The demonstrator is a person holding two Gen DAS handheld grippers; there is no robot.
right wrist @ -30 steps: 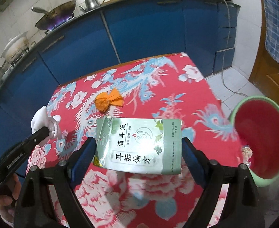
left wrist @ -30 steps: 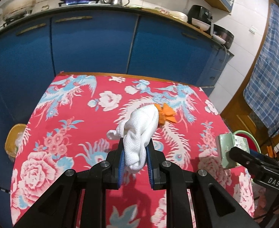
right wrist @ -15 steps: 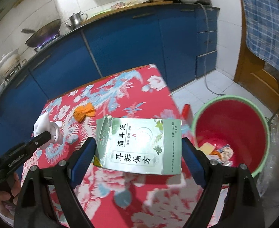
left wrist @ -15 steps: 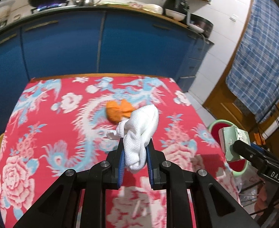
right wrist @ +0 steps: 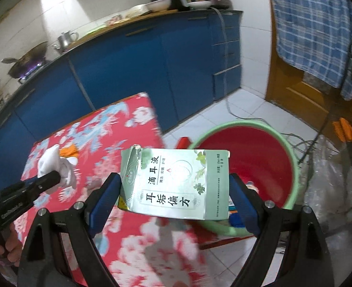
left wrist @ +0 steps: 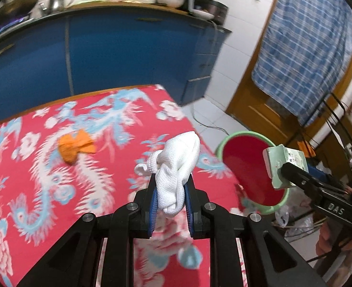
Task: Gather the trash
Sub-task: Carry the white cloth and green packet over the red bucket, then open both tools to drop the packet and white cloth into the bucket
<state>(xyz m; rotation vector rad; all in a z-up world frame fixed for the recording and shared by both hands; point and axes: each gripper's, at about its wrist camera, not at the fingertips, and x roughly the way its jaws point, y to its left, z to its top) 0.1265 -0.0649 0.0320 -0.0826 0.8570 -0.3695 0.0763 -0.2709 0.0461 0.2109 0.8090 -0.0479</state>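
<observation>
left view: my left gripper [left wrist: 170, 205] has its fingers pinched tight on the white cloth [left wrist: 176, 167], carried above the worktop's [left wrist: 44, 191] right edge so it can drop into the red bucket [left wrist: 250, 167]; the orange scrap [left wrist: 76, 147] lies mid-worktop.

right view: my right gripper [right wrist: 176, 198] holds its fingers spread wide, clamping the green box [right wrist: 176, 181] by its ends over the bucket's [right wrist: 267, 153] near rim, ready, i judge, for release.

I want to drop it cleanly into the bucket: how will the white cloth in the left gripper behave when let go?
Probably floppy: the white cloth bunches and droops between the left gripper pads. It looks light, so it may fall slowly or cling to a pad. It should not roll or bounce once in the bucket.
</observation>
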